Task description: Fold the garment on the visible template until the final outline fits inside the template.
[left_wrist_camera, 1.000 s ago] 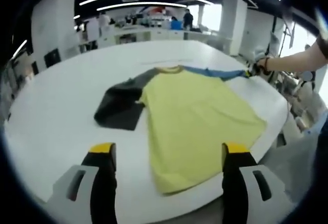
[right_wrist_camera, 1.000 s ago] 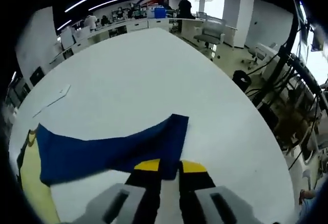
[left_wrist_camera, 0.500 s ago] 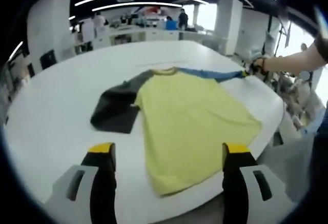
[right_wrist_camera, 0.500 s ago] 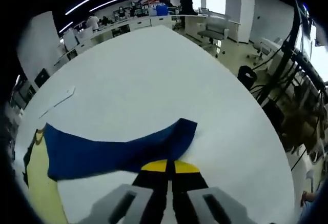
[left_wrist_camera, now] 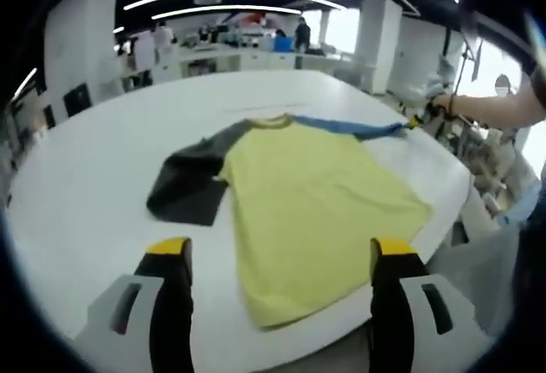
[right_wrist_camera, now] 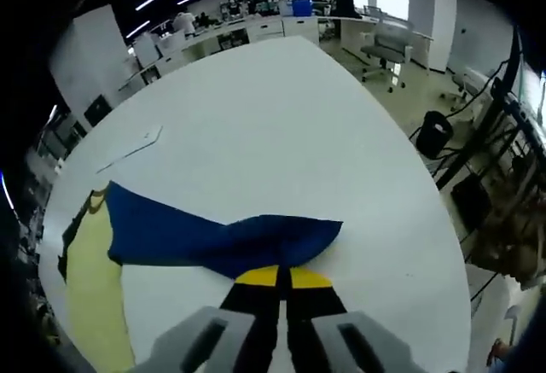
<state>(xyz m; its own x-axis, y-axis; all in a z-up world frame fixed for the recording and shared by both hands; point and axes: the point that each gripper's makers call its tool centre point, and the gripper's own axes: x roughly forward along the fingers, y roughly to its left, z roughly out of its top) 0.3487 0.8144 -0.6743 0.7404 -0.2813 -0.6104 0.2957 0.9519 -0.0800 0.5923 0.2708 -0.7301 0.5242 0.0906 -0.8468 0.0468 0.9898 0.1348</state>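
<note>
The garment, a yellow shirt with one dark grey sleeve and one blue sleeve, lies spread flat on the white surface. Its hem reaches close to the surface's near edge; broad bare room lies beyond the collar and past the grey sleeve. The right hand-held gripper has its jaws pressed together on the blue sleeve's cuff, near the surface's edge. The left hand-held gripper hovers above the hem, jaws wide apart, holding nothing.
</note>
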